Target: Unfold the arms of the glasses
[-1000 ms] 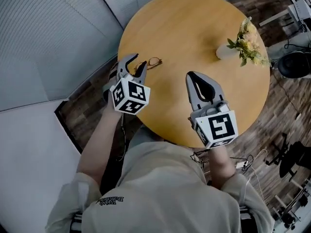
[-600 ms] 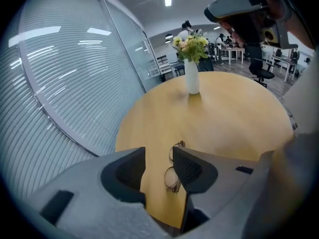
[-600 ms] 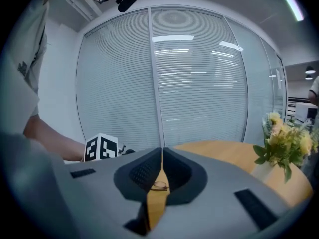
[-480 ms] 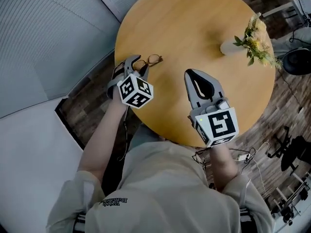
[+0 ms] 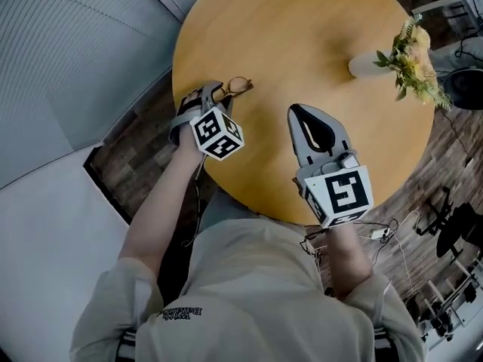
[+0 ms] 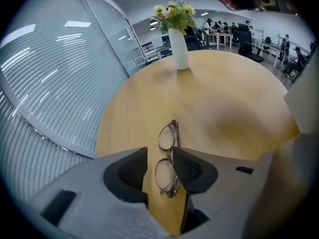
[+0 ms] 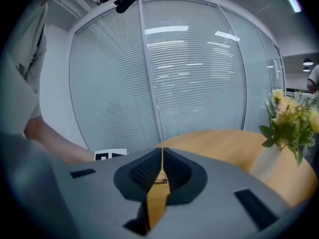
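As the left tongs (image 5: pixel 212 95) sink to the table's (image 5: pixel 302 36) near left edge, their jaws have just been opening and now stand spread around the folded glasses (image 5: pixel 239 87), one lens between them, unpinched: a grasp looks close. Right tongs (image 5: pixel 305 115) hover pressed together, empty. Far right stands a flower vase (image 5: pixel 371 65); slatted blinds (image 5: pixel 68 59) line the left wall.
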Motion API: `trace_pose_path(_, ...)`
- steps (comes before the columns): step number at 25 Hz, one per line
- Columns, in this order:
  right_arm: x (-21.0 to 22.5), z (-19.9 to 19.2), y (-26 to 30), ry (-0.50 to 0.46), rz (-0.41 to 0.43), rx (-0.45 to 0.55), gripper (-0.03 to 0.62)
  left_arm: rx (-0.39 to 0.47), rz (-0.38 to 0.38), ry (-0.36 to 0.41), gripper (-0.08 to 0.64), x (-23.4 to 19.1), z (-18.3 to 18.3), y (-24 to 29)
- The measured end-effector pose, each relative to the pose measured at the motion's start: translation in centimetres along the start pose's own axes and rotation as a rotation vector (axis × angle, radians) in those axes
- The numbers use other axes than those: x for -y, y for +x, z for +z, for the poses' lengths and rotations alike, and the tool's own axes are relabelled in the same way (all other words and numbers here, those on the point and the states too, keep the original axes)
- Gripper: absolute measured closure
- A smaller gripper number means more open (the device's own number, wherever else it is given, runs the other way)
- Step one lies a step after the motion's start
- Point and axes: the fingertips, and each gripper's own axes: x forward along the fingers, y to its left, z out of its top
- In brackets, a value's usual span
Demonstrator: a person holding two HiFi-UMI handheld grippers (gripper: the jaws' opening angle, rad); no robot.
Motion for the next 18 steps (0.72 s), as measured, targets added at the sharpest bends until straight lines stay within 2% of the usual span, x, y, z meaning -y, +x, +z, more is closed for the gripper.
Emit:
trace_pose_path(7,0.4,-1.5,0.3,0.019,-0.016,-0.032,0.561,-0.038,-0.002,0.069,0.397,0.7,-0.9,2.1)
trace_pose_path(14,0.7,-2.5,0.0,0.034,-0.027,-0.048,0.561,-0.044,0.008,0.092,0.477,1.2,-1.1,3.0)
trace_pose_path(18,0.2,-2.7,-0.2,0.043,-0.027,-0.052,0.561,-0.024,0.035,0.077,0.488,0.7,-1.2,2.7)
